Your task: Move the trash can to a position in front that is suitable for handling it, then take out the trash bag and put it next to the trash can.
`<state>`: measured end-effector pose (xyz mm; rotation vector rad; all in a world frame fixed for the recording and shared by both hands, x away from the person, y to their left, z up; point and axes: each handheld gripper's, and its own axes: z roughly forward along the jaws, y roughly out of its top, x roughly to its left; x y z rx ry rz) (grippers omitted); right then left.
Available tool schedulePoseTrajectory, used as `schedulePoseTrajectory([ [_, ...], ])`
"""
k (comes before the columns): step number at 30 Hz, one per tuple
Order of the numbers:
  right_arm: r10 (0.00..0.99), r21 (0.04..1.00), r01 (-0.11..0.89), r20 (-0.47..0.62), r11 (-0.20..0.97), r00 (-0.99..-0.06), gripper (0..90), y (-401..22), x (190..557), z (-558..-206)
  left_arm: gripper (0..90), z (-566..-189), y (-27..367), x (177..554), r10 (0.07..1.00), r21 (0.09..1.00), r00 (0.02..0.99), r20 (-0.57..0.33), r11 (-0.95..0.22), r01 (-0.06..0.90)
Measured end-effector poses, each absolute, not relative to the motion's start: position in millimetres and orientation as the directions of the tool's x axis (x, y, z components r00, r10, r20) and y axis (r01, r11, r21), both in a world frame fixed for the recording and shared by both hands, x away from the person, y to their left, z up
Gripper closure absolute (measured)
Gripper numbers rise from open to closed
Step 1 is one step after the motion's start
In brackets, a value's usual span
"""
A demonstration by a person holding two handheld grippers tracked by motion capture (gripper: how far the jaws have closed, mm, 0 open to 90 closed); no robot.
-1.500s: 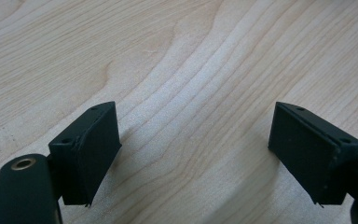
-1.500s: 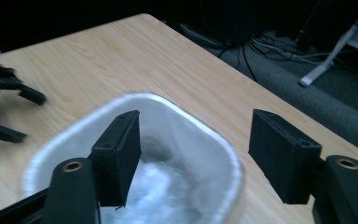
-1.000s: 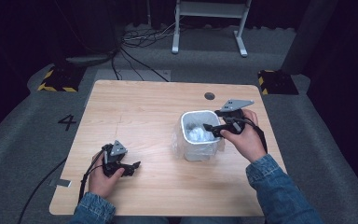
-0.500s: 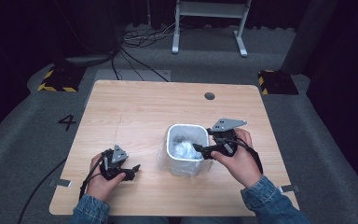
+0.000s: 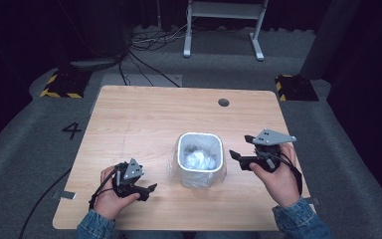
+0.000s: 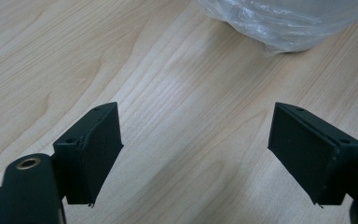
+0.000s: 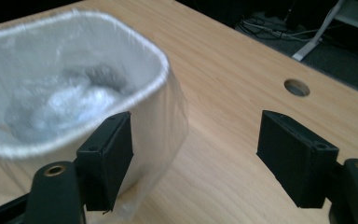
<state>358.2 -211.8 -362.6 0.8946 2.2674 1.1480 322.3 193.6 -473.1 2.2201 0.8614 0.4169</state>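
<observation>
With both grippers spread and holding nothing, the right gripper (image 5: 239, 148) and left gripper (image 5: 151, 191) are flanking the lined bin (image 5: 200, 159) sitting near-centre on the table (image 5: 144, 114), risking snagging its loose liner and tipping it.

Before you, a light wooden table (image 5: 144, 119) with a round cable hole (image 5: 223, 102) near its far edge stands on grey carpet (image 5: 25, 149) marked with a black numeral 4 (image 5: 71, 130). Beyond it you see a white metal stand (image 5: 224, 25), black cables (image 5: 144, 55) trailing across the floor, and two yellow-and-black striped blocks (image 5: 59, 85) flanking the table's far corners.
</observation>
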Motion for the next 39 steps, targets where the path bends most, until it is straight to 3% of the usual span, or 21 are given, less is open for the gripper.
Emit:
schedulePoseTrajectory([
  [10,0.716,0.796,0.380,-0.095,0.472,-0.691,26.6,-236,347,-397,17.6,-462,180,324,0.635,0.742,0.770,0.058,-0.544,0.392],
  [18,0.696,0.780,0.354,-0.142,0.516,-0.704,23.4,-234,341,-424,27.2,-470,171,329,0.608,0.764,0.793,0.038,-0.530,0.369],
  [31,0.571,0.768,0.319,-0.072,0.555,-0.818,18.8,-204,344,-466,28.2,-473,148,332,0.568,0.770,0.823,0.031,-0.538,0.342],
  [35,0.567,0.769,0.326,-0.057,0.550,-0.822,19.0,-195,347,-475,50.0,-480,149,342,0.528,0.770,0.849,-0.033,-0.528,0.359],
  [39,0.530,0.802,0.289,-0.041,0.524,-0.847,45.9,-193,344,-471,74.3,-475,155,344,0.512,0.784,0.857,-0.064,-0.505,0.360],
])
